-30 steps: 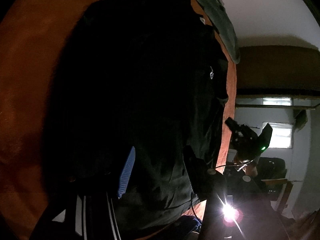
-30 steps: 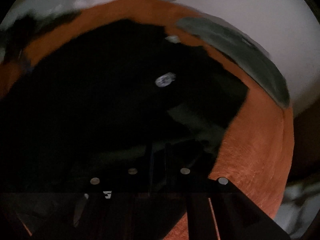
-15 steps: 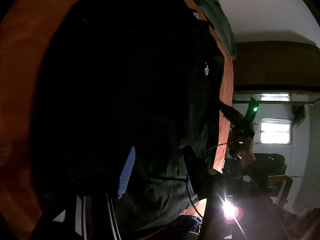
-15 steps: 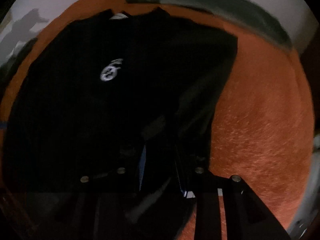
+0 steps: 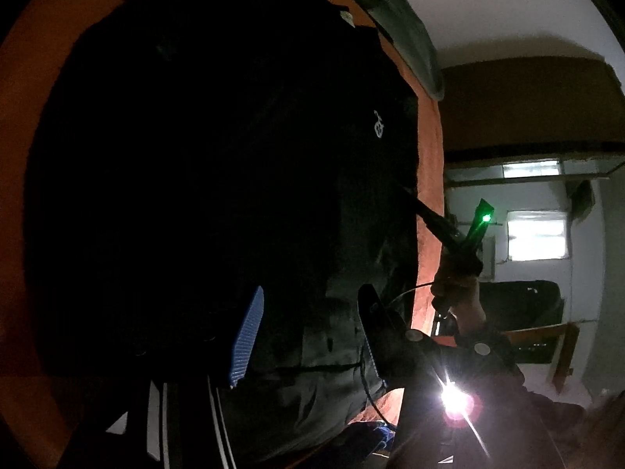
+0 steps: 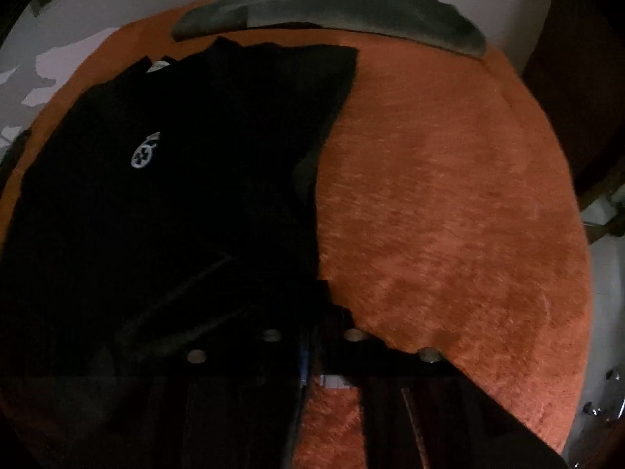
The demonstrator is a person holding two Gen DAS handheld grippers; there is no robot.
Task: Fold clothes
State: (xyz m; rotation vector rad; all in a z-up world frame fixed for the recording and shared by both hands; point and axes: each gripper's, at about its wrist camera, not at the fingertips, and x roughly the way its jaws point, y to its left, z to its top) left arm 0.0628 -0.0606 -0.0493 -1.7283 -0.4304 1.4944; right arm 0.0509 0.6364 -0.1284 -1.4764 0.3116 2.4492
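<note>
A white round crest [image 6: 143,153], unreadable, is seen on the black shirt [image 6: 187,195]. Right gripper [image 6: 316,336], earlier parted, is now shut, possibly pinching the hem; left gripper [image 5: 308,328] is kept half-open.

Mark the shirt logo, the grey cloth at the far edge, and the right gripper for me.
Logo [image 6: 145,151]: right wrist view, middle of the white emblem on the black shirt.
Grey cloth [image 6: 351,4]: right wrist view, middle of the strip.
Right gripper [image 5: 408,191]: left wrist view, at its fingertips on the shirt's edge.
</note>
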